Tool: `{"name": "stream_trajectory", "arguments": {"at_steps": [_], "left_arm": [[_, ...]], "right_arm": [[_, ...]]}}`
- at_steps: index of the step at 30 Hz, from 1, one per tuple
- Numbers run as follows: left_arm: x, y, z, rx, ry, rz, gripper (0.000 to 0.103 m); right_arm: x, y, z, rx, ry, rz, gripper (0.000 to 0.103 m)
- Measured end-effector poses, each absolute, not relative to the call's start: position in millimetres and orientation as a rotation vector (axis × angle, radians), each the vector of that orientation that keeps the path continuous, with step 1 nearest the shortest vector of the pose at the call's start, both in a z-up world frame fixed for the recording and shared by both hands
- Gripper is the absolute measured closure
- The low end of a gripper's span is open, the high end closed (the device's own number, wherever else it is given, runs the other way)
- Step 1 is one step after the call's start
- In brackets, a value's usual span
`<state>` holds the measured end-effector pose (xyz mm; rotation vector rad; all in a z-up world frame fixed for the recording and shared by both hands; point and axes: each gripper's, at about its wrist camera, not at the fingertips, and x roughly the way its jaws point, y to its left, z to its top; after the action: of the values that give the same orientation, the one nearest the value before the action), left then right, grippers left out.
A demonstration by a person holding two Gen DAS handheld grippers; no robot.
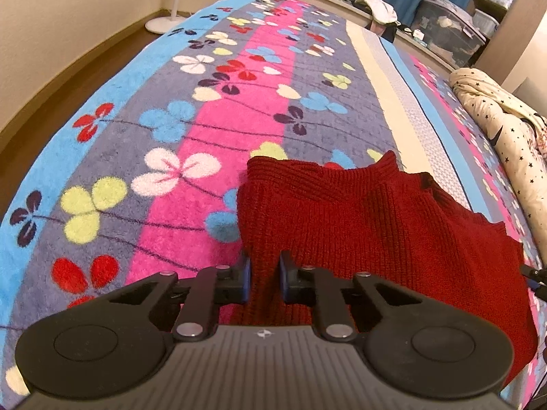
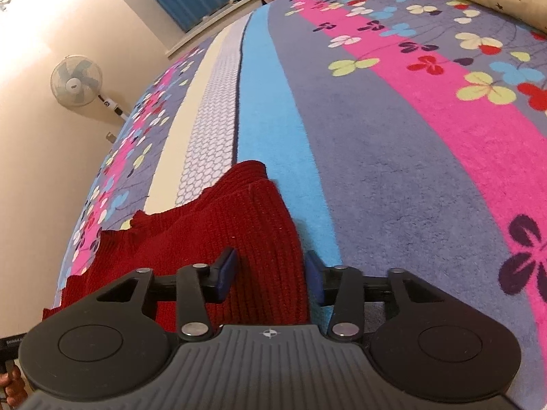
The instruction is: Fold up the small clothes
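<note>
Floral fleece blanket (image 1: 212, 130) covers the bed; a star-print duvet (image 1: 506, 126) lies bunched alongside. On it lies a red ribbed knit garment (image 1: 359, 218). Left claw (image 1: 265, 278) pinches its edge narrowly; right claw (image 2: 270, 275) straddles the opposite edge, wider.

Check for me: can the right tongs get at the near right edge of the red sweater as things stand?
Probably yes. The right tongs already straddle the red sweater at that edge, knit between the pads, nothing blocking on the blanket. Whether the pads press it yet is unclear.
</note>
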<state>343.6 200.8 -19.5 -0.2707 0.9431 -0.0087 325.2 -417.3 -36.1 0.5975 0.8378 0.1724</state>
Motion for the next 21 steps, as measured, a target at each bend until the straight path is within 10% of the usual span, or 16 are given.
{"name": "stream_trajectory", "arguments": {"at_steps": [2, 21], "left_arm": [[342.8, 200.5, -16.7, -0.257, 0.925, 0.003, 0.089], [330.2, 192.7, 39.8, -0.144, 0.476, 0.092, 0.090]], "right_arm": [[323.6, -413.7, -29.4, 0.545, 0.802, 0.162, 0.091], [306.3, -401.2, 31.3, 0.362, 0.293, 0.096, 0.092]]}}
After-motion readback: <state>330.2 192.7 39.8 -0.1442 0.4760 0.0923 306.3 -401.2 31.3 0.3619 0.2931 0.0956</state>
